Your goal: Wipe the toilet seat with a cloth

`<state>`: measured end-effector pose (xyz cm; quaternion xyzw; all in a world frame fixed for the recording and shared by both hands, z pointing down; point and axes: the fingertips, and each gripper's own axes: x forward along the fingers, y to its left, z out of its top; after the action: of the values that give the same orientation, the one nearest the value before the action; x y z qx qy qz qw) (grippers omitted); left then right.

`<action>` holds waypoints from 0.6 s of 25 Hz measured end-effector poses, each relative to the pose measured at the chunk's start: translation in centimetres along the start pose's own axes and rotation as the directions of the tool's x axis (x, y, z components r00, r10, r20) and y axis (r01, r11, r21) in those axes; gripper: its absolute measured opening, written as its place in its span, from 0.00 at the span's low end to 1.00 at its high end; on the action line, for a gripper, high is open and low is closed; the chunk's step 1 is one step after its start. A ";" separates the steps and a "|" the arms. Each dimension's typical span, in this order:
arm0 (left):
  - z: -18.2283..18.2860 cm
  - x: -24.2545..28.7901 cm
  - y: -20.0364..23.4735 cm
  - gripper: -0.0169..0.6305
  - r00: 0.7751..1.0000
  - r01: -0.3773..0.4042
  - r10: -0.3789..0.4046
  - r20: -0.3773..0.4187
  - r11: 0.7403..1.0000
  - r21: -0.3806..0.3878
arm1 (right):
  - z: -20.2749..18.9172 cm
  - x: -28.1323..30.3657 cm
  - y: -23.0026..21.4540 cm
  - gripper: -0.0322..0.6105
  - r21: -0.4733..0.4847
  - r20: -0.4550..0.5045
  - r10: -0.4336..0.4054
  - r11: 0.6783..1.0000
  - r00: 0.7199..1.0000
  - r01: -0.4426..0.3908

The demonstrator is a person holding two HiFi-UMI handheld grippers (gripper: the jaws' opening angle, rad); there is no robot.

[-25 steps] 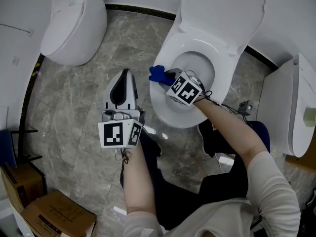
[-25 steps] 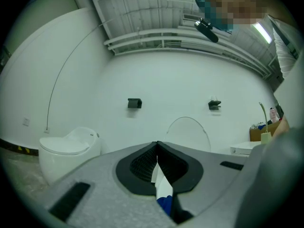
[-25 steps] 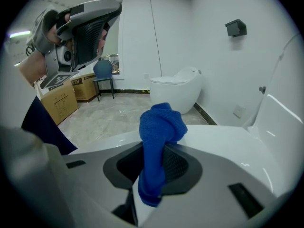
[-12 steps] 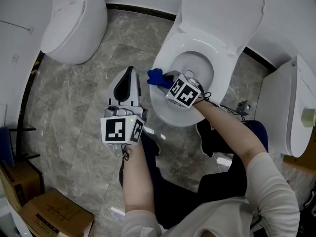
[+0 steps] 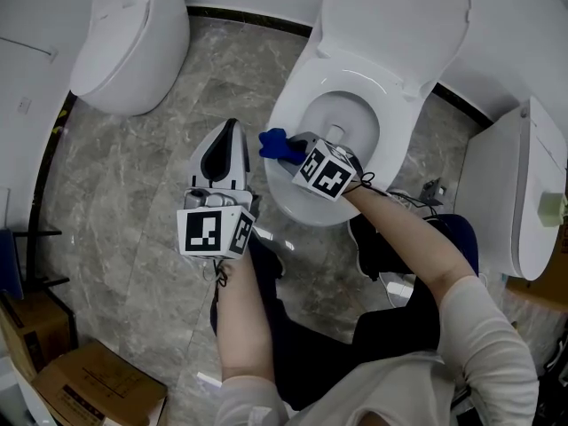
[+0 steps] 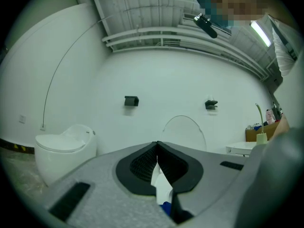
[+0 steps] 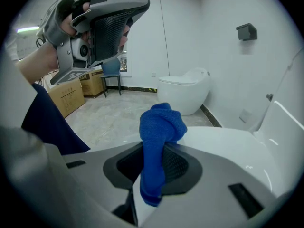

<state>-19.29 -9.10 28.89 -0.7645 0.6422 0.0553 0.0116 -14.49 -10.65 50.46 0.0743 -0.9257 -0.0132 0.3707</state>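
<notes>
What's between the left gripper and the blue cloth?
Only a strip of bare marble floor, in the head view; the left gripper is shut, the right gripper clamps the cloth.

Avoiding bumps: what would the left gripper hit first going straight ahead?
The left gripper would likely meet the white wall, passing just left of the raised toilet lid; depth is unclear.

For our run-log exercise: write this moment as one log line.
right gripper: shut on blue cloth, cloth at toilet seat rim | left gripper: shut, empty, held over floor | lid: raised
</notes>
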 end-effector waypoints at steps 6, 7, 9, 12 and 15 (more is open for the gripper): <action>-0.1 0.1 -0.2 0.04 1.000 0.004 -0.004 0.000 1.000 0.005 | -0.1 -0.2 0.8 0.19 -0.018 -0.005 0.007 1.000 1.000 -0.007; -0.1 0.1 -0.2 0.04 1.000 0.004 -0.004 -0.001 1.000 0.004 | -0.2 -0.3 1.0 0.19 -0.023 -0.008 0.006 1.000 1.000 -0.006; -0.1 0.1 -0.2 0.04 1.000 0.005 -0.005 -0.003 1.000 0.006 | -0.2 -0.4 1.2 0.19 -0.031 -0.011 0.004 1.000 1.000 -0.004; -0.2 0.1 -0.2 0.04 1.000 0.005 -0.005 -0.005 1.000 0.010 | -0.3 -0.4 1.5 0.19 -0.036 -0.013 0.009 0.999 1.000 -0.010; -0.2 0.1 -0.1 0.04 1.000 0.003 -0.003 -0.004 1.000 0.009 | -0.3 -0.5 1.9 0.19 -0.044 -0.019 0.020 0.999 1.000 -0.021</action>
<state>-19.15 -9.23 29.03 -0.7654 0.6414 0.0509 0.0137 -14.12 -8.70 50.50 0.0570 -0.9224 -0.0292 0.3809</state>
